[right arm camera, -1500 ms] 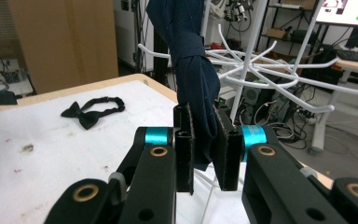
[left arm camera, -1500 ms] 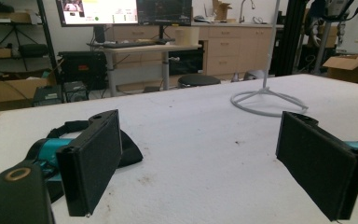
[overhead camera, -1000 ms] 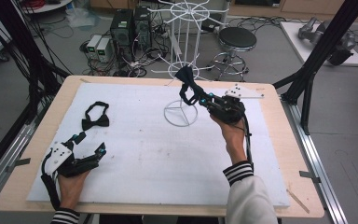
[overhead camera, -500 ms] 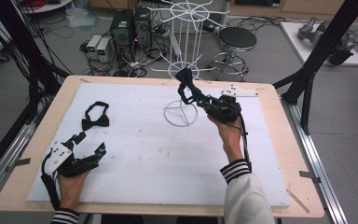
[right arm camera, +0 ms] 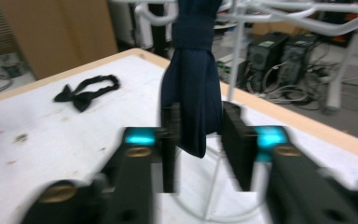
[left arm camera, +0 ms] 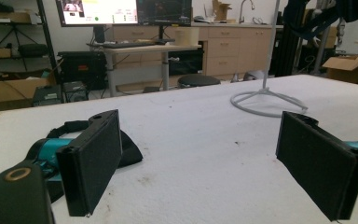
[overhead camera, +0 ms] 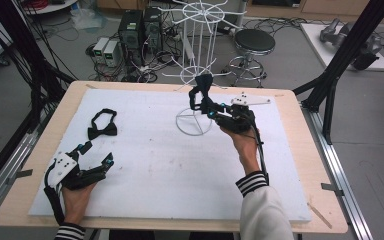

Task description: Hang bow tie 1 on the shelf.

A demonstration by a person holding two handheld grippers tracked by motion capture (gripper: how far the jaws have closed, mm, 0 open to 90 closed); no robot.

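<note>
My right gripper (overhead camera: 198, 96) is raised beside the white wire rack (overhead camera: 196, 45), above its ring base (overhead camera: 194, 122). Its jaws press on both sides of a dark navy bow tie (right arm camera: 193, 93), which stretches up to the rack's lower arms (right arm camera: 279, 11); whether the tie hangs on a hook is hidden. A black bow tie (overhead camera: 102, 127) lies flat on the white mat at the left. My left gripper (overhead camera: 96, 155) rests on the mat near the front left, open and holding nothing. The black bow tie (left arm camera: 128, 151) lies just behind its left jaw.
The white mat (overhead camera: 155, 165) covers a wooden table (overhead camera: 300, 150). Black frame struts (overhead camera: 340, 65) stand off the right and left corners. Computers, cables and a stool (overhead camera: 252, 42) are on the floor behind the table.
My right gripper has edged slightly left toward the rack with the navy bow tie. The left gripper has stayed put.
</note>
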